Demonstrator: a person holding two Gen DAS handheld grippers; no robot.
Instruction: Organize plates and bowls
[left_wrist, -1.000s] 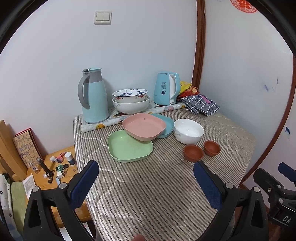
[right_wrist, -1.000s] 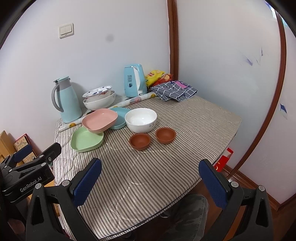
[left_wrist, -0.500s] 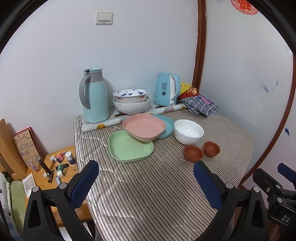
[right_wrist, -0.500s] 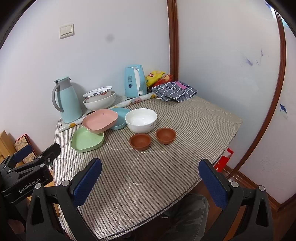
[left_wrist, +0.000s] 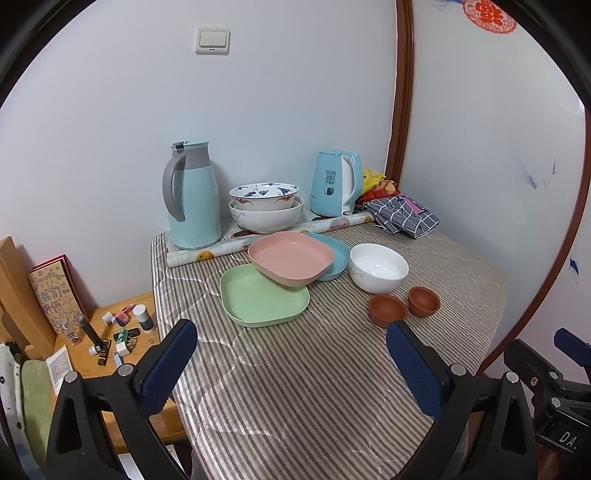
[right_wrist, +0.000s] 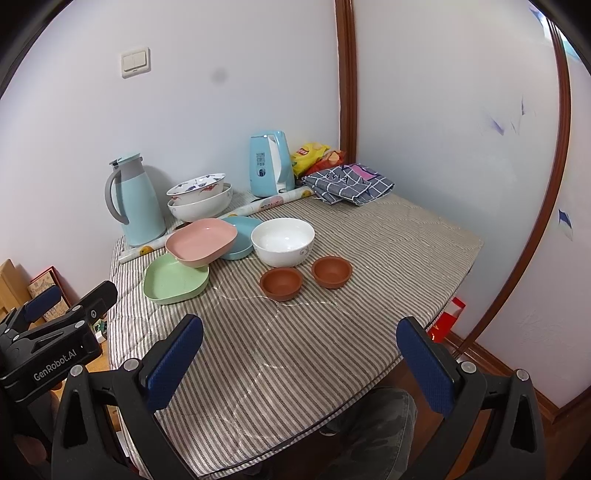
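On the striped table a pink plate (left_wrist: 290, 260) leans across a green plate (left_wrist: 262, 297) and a blue plate (left_wrist: 334, 254). To their right stand a white bowl (left_wrist: 378, 267) and two small brown bowls (left_wrist: 387, 310) (left_wrist: 424, 301). Two patterned bowls (left_wrist: 264, 210) are stacked at the back. My left gripper (left_wrist: 291, 363) hangs open over the near table, well short of the dishes. My right gripper (right_wrist: 299, 360) is open too, above the front edge. In the right wrist view the same pink plate (right_wrist: 201, 242), green plate (right_wrist: 175, 282), white bowl (right_wrist: 282, 242) and brown bowls (right_wrist: 281, 283) (right_wrist: 331, 271) show.
A light blue thermos (left_wrist: 192, 195), a blue kettle (left_wrist: 334, 188), a rolled printed sheet (left_wrist: 258, 240), snack bags (right_wrist: 314, 155) and a folded checked cloth (left_wrist: 404, 216) line the back by the walls. A low wooden stand (left_wrist: 114, 332) with small items sits left of the table.
Both views have shifted only slightly; the dishes have not moved and both grippers stay open and empty.
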